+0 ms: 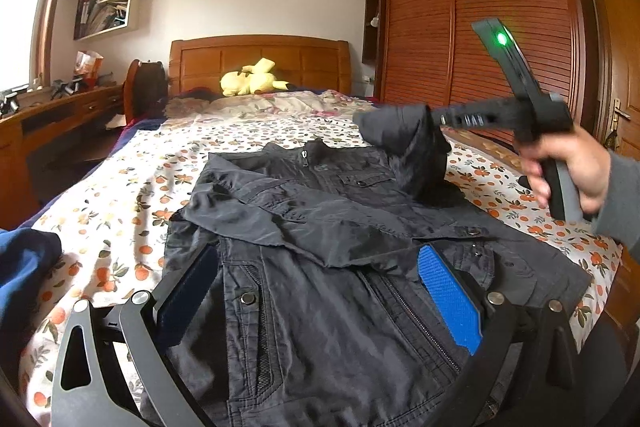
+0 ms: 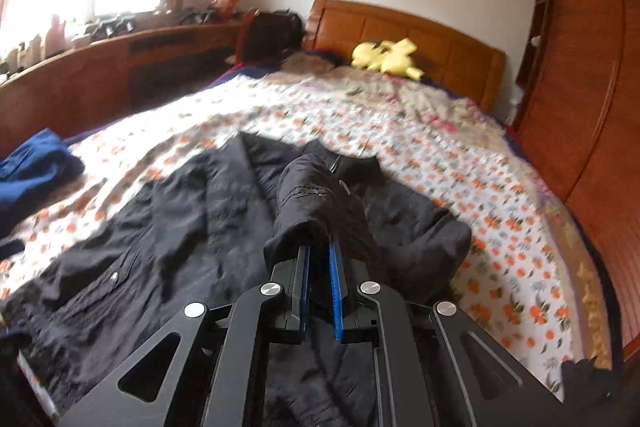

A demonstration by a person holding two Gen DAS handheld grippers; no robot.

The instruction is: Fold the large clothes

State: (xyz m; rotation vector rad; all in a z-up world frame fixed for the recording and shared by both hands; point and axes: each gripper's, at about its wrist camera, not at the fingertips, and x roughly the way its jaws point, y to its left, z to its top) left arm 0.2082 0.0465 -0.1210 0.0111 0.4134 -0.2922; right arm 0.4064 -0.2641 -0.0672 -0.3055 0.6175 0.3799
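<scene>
A black jacket (image 1: 320, 259) lies front up on the floral bedspread (image 1: 120, 195), collar toward the headboard. Its left sleeve is folded across the chest. My left gripper (image 1: 320, 291) is open and hovers low over the jacket's lower front, its blue pads (image 1: 448, 299) wide apart. My right gripper (image 1: 436, 119) is shut on the cuff of the jacket's right sleeve (image 1: 404, 139) and holds it lifted above the right shoulder. In the right wrist view the right gripper (image 2: 320, 251) pinches the sleeve (image 2: 308, 203) over the jacket (image 2: 180, 227).
A blue garment (image 1: 24, 267) lies at the bed's left edge, also in the right wrist view (image 2: 36, 167). A yellow plush toy (image 1: 250, 79) sits by the wooden headboard (image 1: 260, 59). A desk (image 1: 52, 123) stands left, a wardrobe (image 1: 480, 27) right.
</scene>
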